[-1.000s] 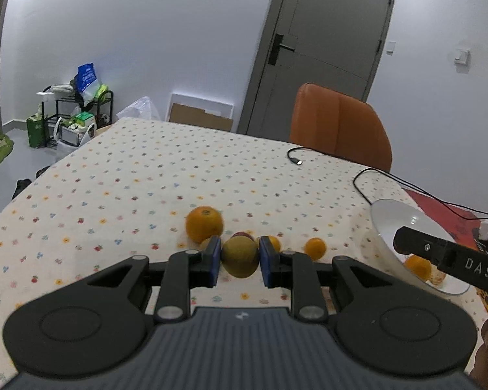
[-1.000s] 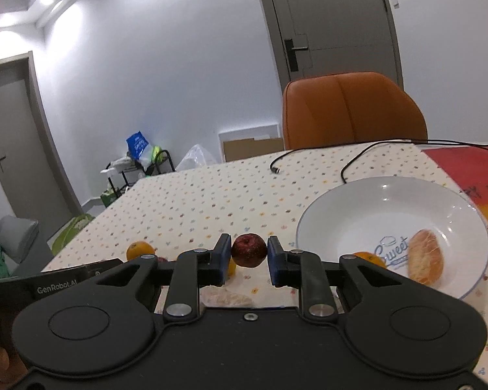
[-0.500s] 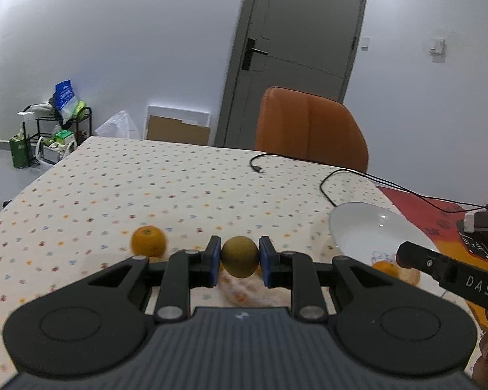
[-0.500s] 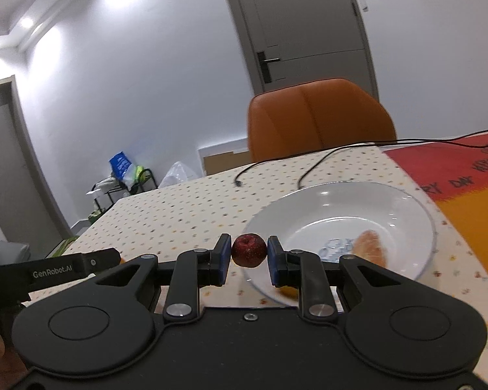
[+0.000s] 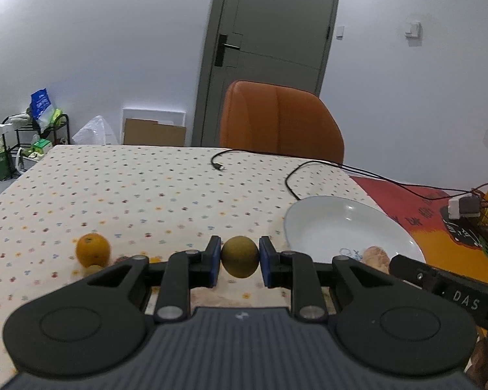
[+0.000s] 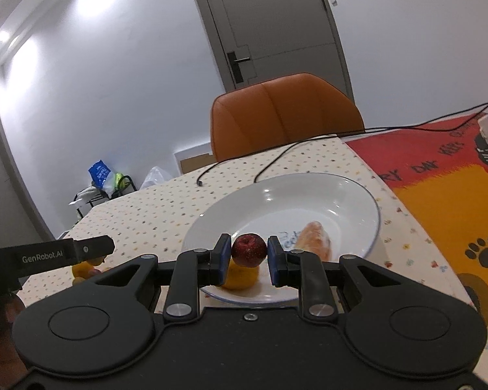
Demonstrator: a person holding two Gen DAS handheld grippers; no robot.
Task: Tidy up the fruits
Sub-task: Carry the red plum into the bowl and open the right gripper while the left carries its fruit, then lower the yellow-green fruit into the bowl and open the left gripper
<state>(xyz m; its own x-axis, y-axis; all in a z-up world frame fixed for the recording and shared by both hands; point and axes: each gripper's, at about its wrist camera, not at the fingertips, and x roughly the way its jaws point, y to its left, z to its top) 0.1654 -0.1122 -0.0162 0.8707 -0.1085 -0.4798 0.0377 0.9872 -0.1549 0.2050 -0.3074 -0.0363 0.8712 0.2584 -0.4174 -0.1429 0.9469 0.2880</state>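
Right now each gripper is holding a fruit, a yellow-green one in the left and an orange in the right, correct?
Nearly. In the right wrist view, the right gripper holds a small dark red fruit, not an orange. The left gripper does hold the yellow-green fruit.

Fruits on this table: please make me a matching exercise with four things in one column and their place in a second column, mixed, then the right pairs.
Things:
1. yellow-green fruit
2. dark red fruit
3. large orange
4. white plate

Places:
A. on the dotted tablecloth, not held
B. between the fingers of the left gripper
C. on the table, holding a peeled orange-coloured piece
D. between the fingers of the right gripper

Pairs: 1-B, 2-D, 3-A, 4-C
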